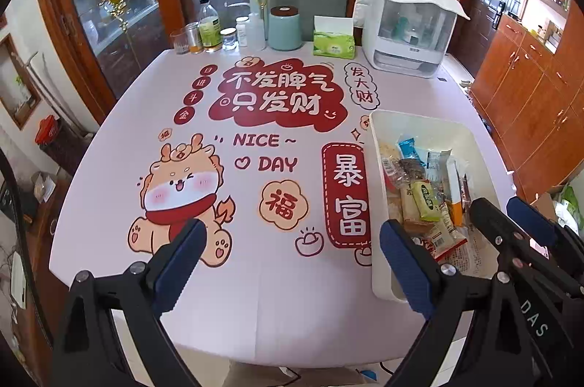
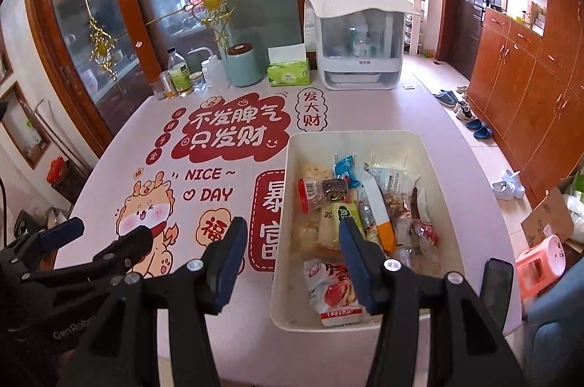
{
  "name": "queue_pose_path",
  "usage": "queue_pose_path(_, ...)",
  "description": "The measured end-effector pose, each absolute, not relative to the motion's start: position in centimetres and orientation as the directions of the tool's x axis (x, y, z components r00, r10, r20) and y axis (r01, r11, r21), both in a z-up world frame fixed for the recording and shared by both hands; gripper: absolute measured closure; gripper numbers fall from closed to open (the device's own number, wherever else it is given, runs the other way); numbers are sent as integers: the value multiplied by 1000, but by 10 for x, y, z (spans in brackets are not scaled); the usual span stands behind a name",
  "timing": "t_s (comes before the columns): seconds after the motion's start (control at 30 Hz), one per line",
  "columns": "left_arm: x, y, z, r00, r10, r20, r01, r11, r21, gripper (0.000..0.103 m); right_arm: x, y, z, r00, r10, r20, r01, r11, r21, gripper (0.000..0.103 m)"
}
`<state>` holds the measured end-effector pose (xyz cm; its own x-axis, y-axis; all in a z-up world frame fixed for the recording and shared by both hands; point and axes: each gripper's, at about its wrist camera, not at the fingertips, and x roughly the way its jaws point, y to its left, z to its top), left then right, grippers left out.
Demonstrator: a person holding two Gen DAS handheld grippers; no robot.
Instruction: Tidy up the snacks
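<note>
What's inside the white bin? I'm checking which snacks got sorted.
The white bin holds piled wrapped snacks: a red-and-white packet, a green-label bar, a blue-wrapped candy. Lower layers and the bin floor are mostly covered.

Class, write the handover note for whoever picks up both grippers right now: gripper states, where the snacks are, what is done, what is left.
Left gripper: open, empty, above the printed table mat.
Right gripper: open, empty, over the near left edge of the white bin.
Snacks: all visible packets lie piled loosely in the bin; none on the mat.
Done: snacks gathered in the bin.
Left: possibly tidying the pile.
</note>
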<state>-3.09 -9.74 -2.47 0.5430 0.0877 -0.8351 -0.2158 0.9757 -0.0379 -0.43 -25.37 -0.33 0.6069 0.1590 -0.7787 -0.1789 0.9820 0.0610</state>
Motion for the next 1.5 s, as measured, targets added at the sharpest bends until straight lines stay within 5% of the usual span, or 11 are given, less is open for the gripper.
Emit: queue_pose_path(1.5,-30,-91,-44,503,89,-859,-237,971,-38,8,-8,-252,-21,575,143,-806,-182,982,44,50)
